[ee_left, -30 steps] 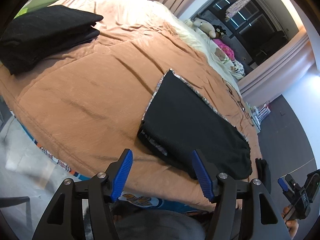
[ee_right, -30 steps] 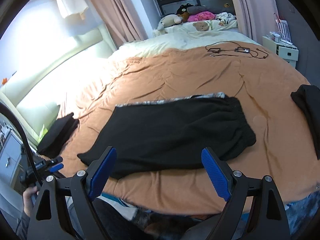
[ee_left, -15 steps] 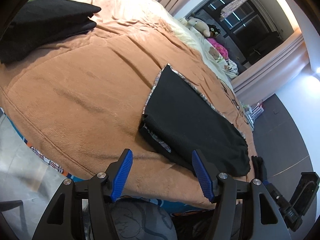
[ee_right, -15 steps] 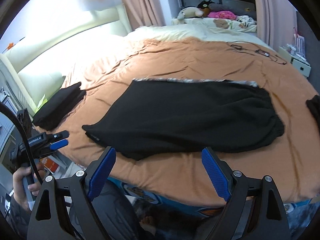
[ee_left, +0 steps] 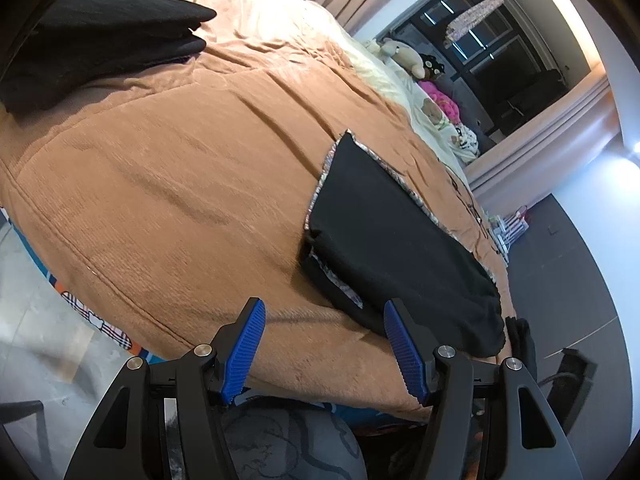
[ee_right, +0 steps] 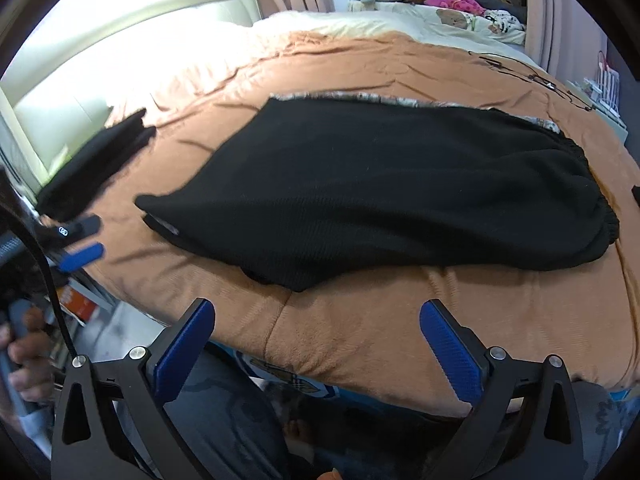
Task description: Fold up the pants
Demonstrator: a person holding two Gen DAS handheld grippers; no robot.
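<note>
Black pants (ee_right: 384, 188) lie flat, one leg over the other, near the front edge of the bed (ee_right: 360, 328), cuffs toward its left side, waistband toward the right. Left claw (ee_left: 324, 344) open and empty off the front edge by the cuffs; right claw (ee_right: 316, 344) empty, jaws opening wide, short of the front edge. Risks, as I judge: a pinch takes only the top layer, or the brown blanket (ee_left: 160, 184) with it, dragging the legs askew; an uneven lift would skew the fold.
</note>
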